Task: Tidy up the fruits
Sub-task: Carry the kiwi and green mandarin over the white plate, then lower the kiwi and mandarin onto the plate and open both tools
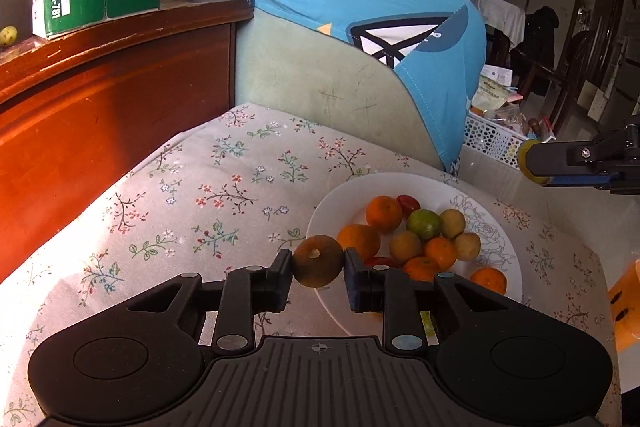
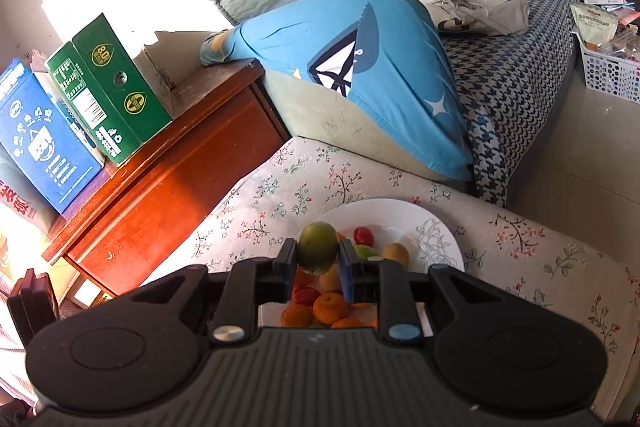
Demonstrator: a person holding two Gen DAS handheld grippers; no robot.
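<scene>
Holding one fruit apiece, both grippers hang just above a white plate heaped with small fruit, which sits on a table covered in a floral cloth. The left gripper has its fingers closed snugly on a round brownish fruit, its pale stem scar facing the camera, poised over the plate's near left rim. The right gripper has its fingers pressed shut on a green citrus fruit tinged with yellow, held over the plate's left side. On the plate lie several orange tangerines, a green one, a few yellowish-brown fruits and some small red tomatoes (all mixed together, not yet sorted). A wooden cabinet and a blue cushion stand beyond the table. The step in hand appears to be lifting chosen fruits clear of the pile. Next, each fruit needs carrying to its own place, though no separate container shows clearly here; the grip should stay firm, since round fruit can roll free.
</scene>
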